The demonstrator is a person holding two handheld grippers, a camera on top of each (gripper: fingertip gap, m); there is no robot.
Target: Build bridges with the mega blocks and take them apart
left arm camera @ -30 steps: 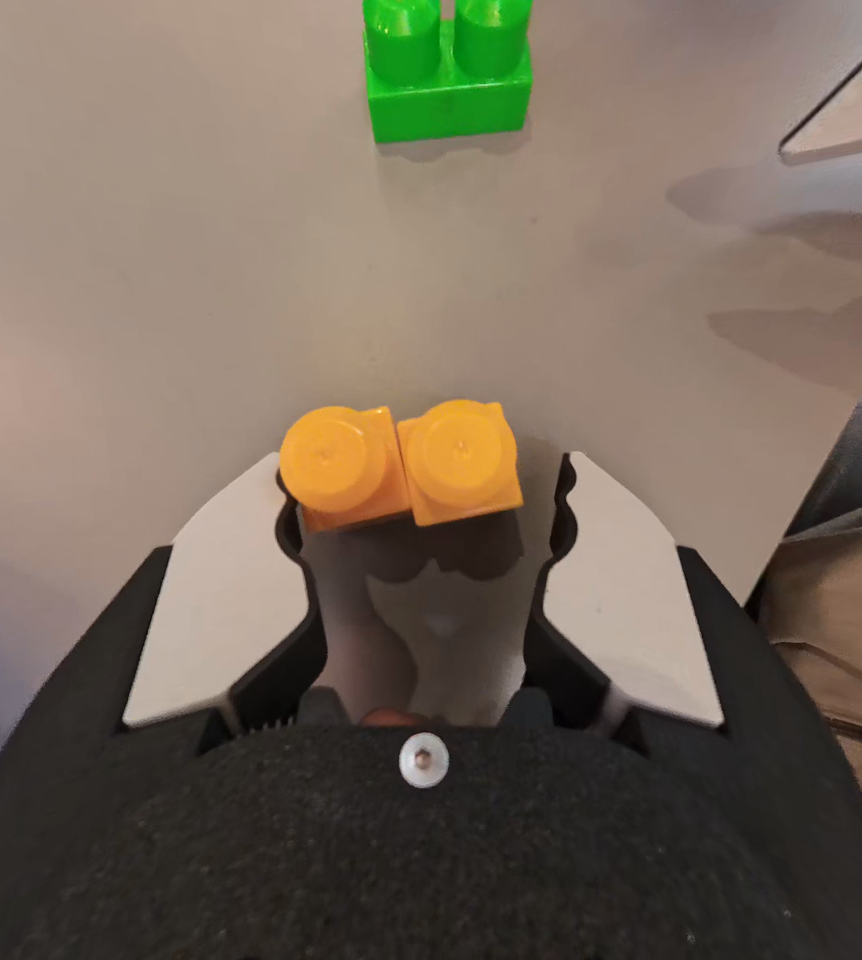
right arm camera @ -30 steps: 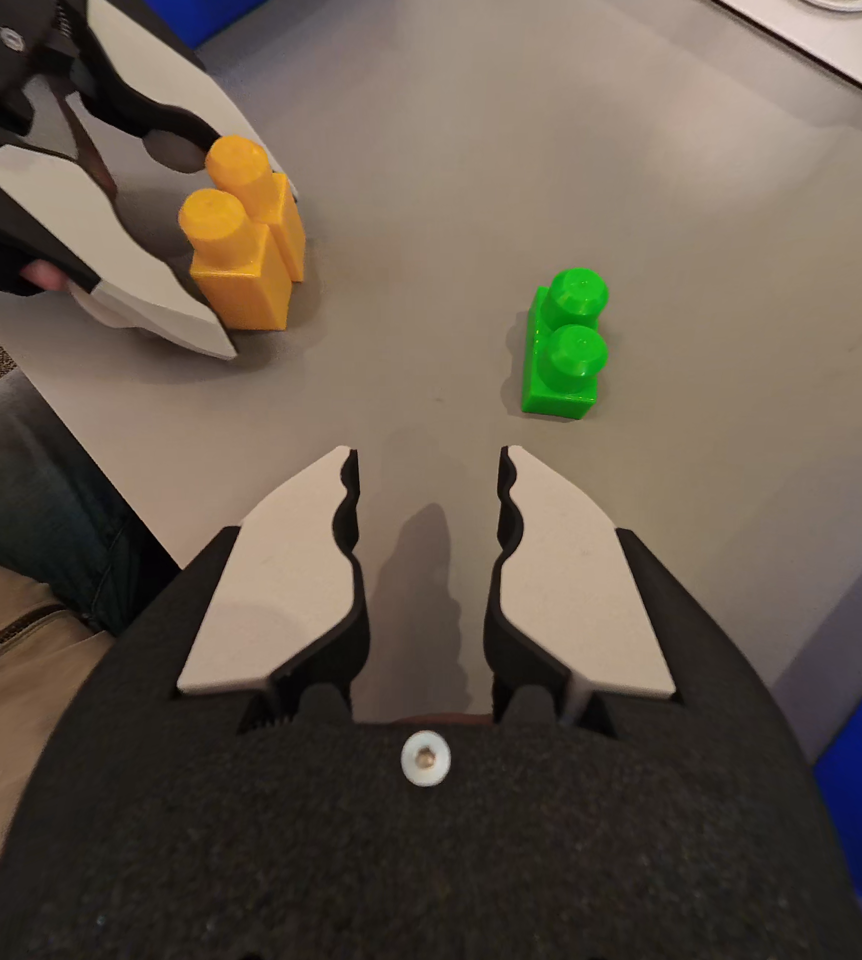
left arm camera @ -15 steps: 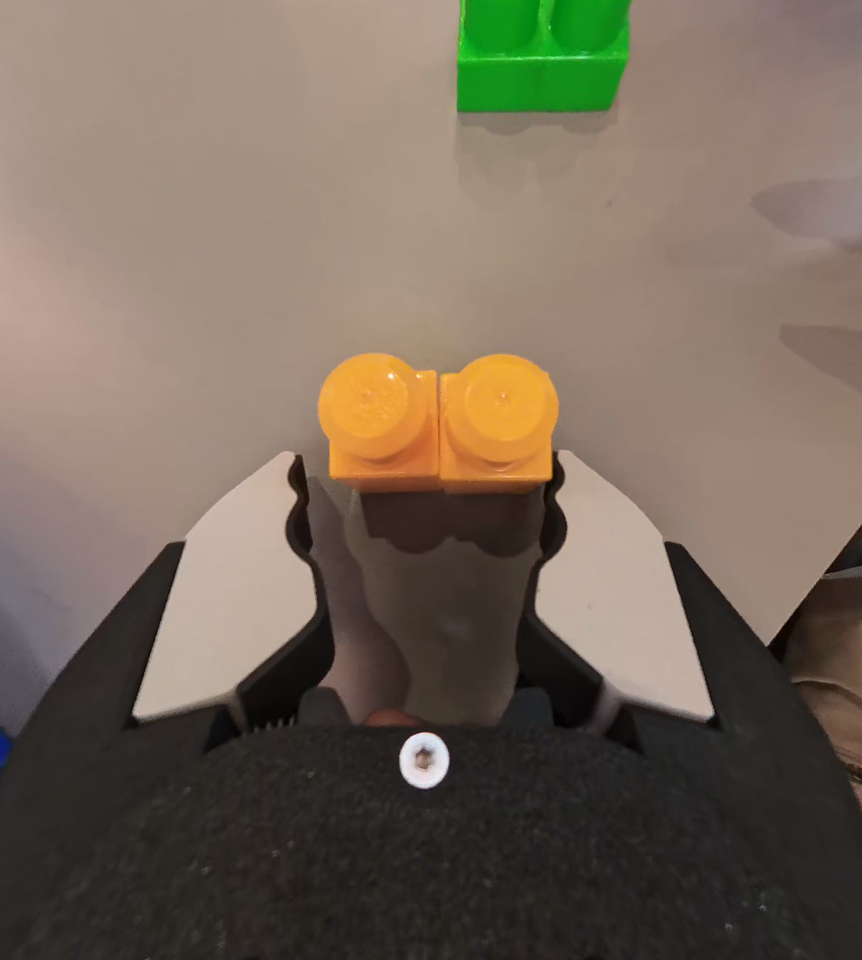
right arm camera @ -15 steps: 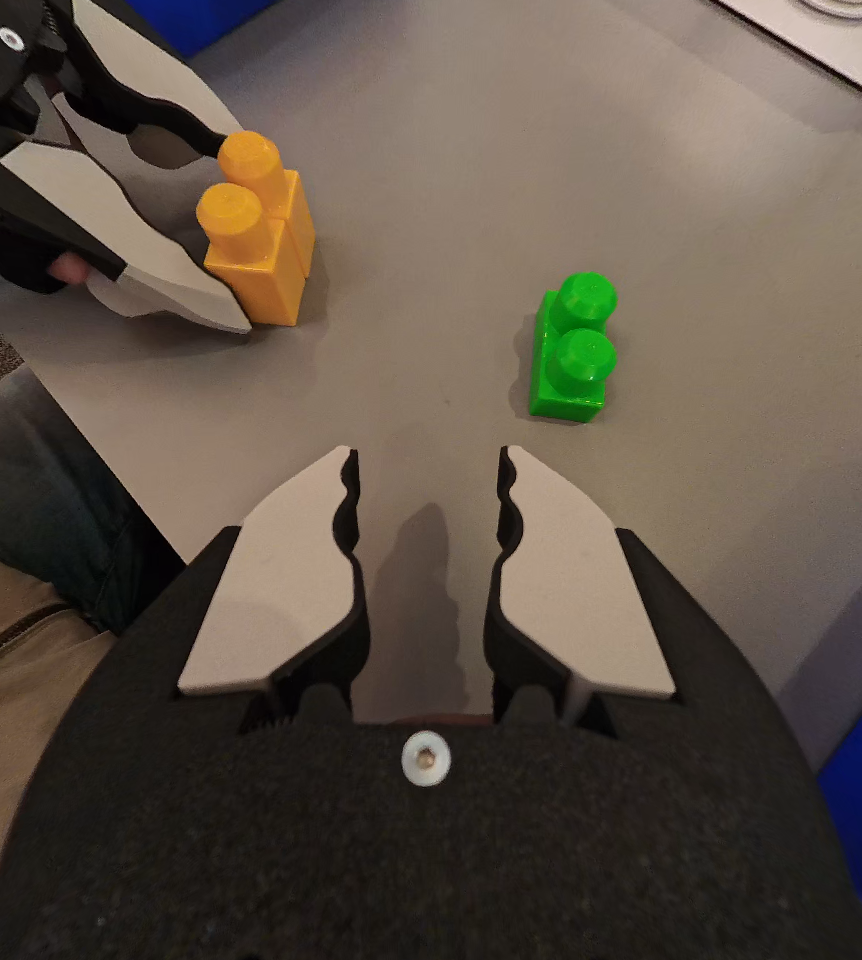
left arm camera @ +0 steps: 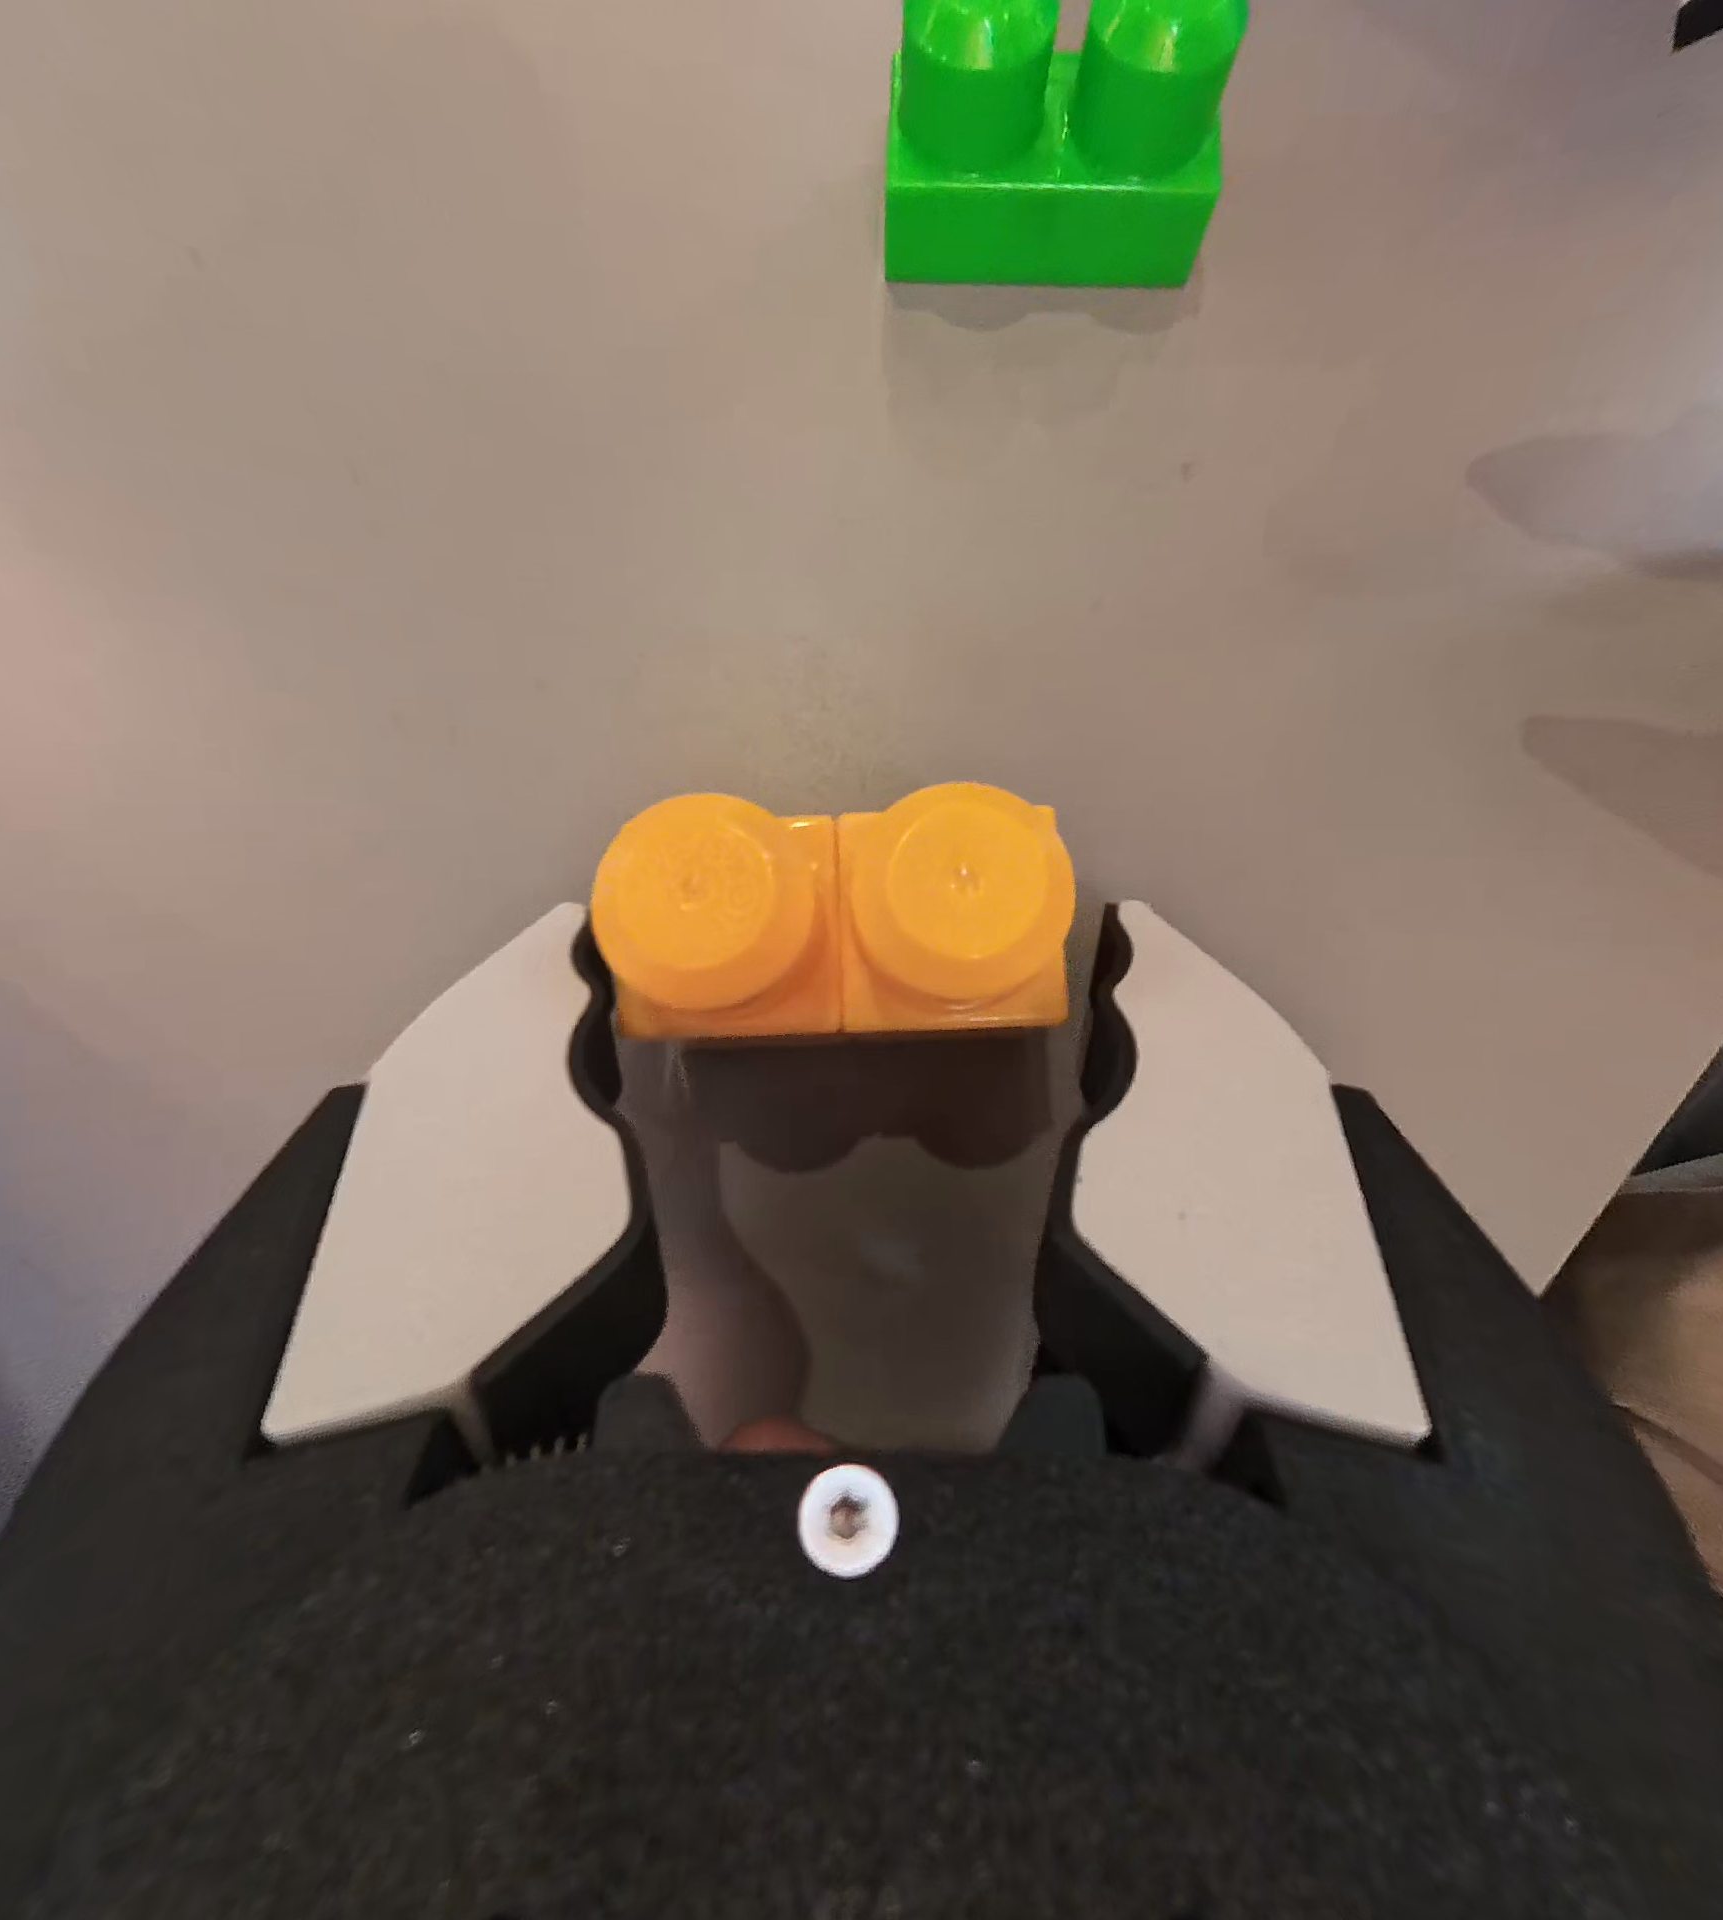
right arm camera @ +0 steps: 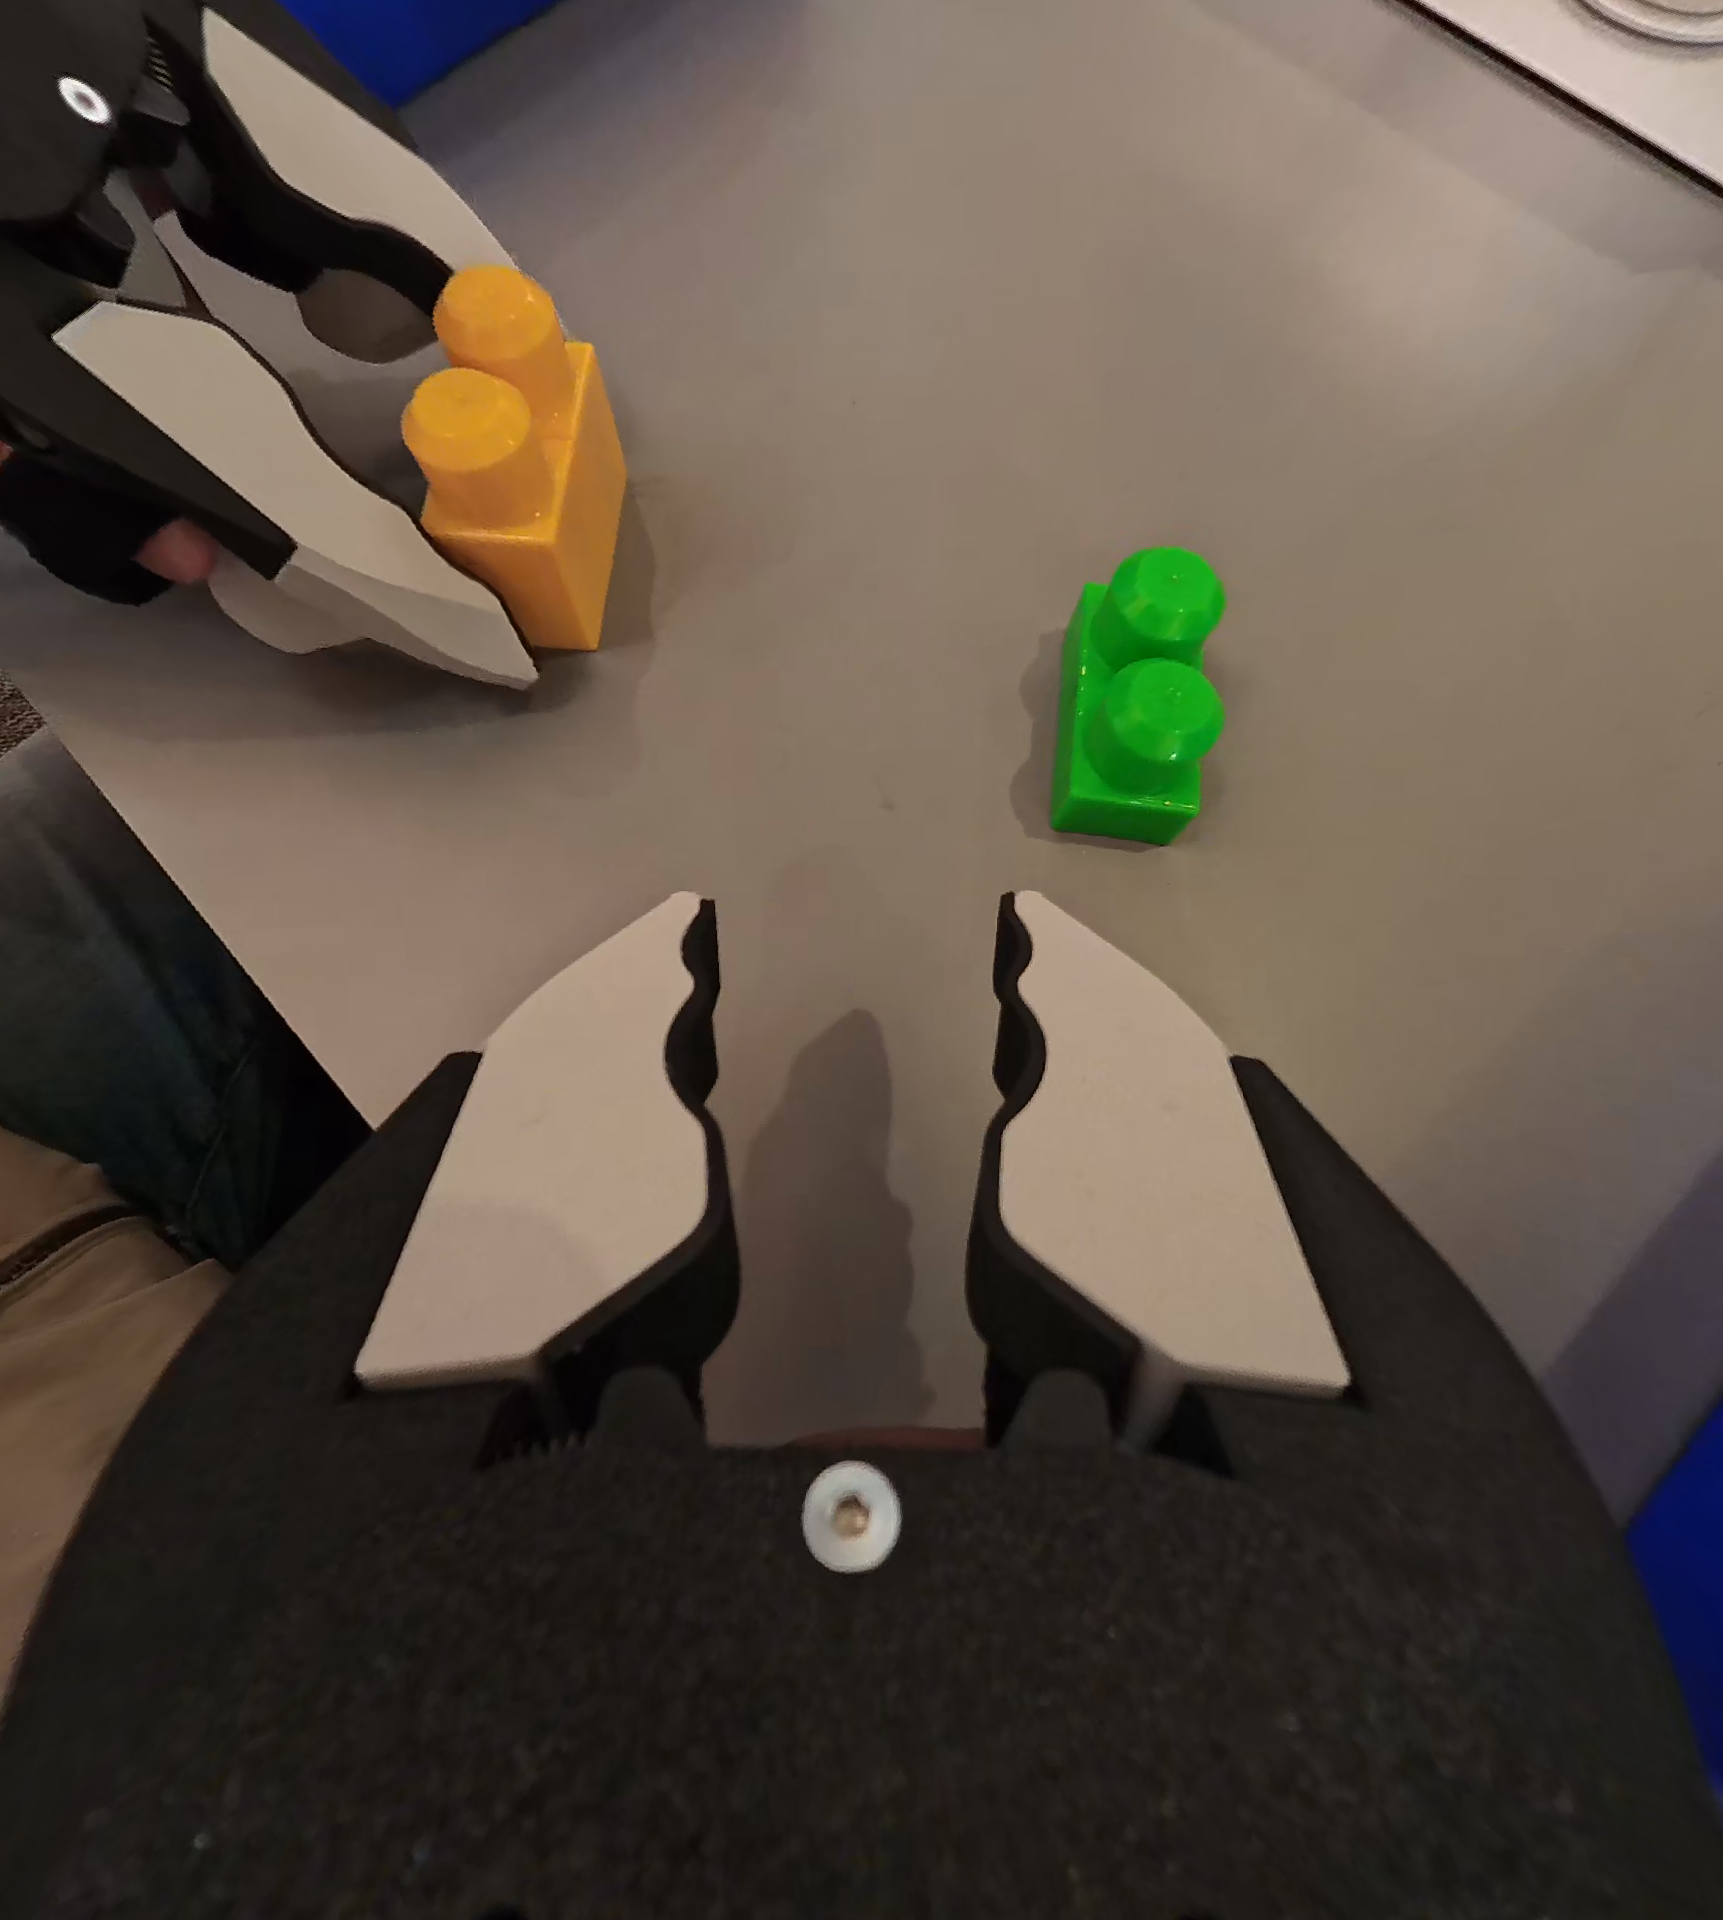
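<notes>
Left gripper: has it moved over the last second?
Yes. In the right wrist view the left gripper has closed in toward the green plastic two-stud block; its fingers now flank the two orange plastic blocks.

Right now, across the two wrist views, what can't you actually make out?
- Left gripper contact: in both views, the fingers flank the two orange blocks, but block tops and the near finger hide any touch.
- Green block: left wrist view's top edge crops its studs.
- Pale flat object: right wrist view's corner cuts it off; unidentifiable.

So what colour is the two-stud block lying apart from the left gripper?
Bright green block, clearest in the right wrist view.
</notes>
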